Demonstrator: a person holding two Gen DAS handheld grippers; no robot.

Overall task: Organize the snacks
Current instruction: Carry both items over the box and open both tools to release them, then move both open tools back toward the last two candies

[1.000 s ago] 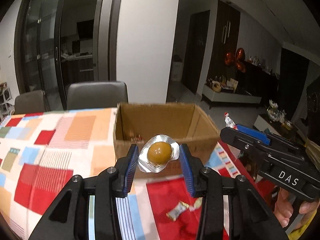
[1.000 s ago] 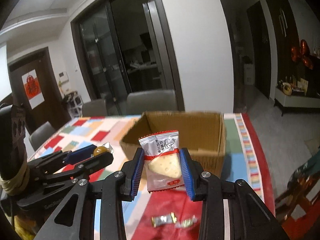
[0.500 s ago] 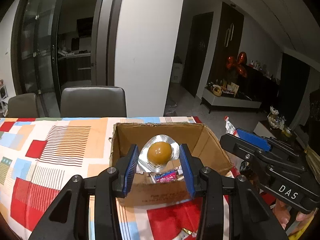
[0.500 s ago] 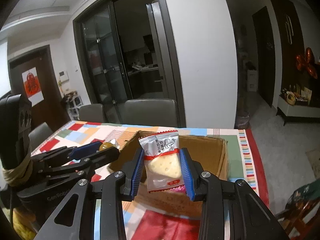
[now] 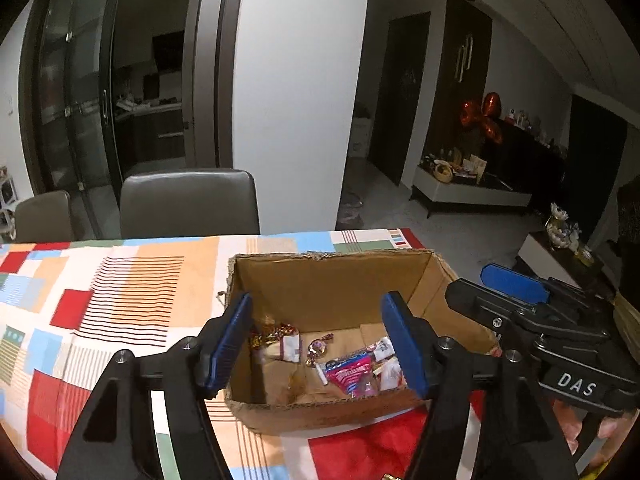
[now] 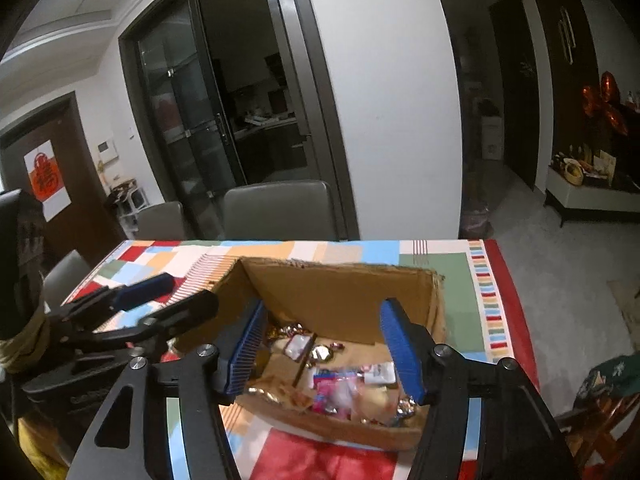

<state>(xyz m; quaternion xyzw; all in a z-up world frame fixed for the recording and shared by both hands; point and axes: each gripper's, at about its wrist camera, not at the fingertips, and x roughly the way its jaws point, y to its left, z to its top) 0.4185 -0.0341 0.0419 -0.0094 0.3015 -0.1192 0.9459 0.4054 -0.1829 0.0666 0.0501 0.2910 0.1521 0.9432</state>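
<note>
An open cardboard box point(image 5: 332, 280) stands on the patchwork tablecloth and holds several wrapped snacks, among them a pink packet point(image 5: 352, 374). My left gripper point(image 5: 320, 344) is open and empty just above the box's near side. My right gripper point(image 6: 324, 354) is open and empty above the same box point(image 6: 340, 288), where the pink packet point(image 6: 326, 390) and a pale cheese-print packet point(image 6: 372, 398) lie blurred. Each gripper shows in the other's view, the right one point(image 5: 516, 292) and the left one point(image 6: 160, 300).
The colourful tablecloth point(image 5: 120, 288) covers the table. Grey chairs point(image 5: 188, 204) stand at its far edge, with a white pillar and glass doors behind. The table's right edge point(image 6: 516, 308) drops to the floor. A small wrapper point(image 5: 390, 477) lies at the near edge.
Both grippers moved forward over the box and opened. The foil-wrapped brown sweet left the left gripper and the cheese-print packet left the right one, both now in the box.
</note>
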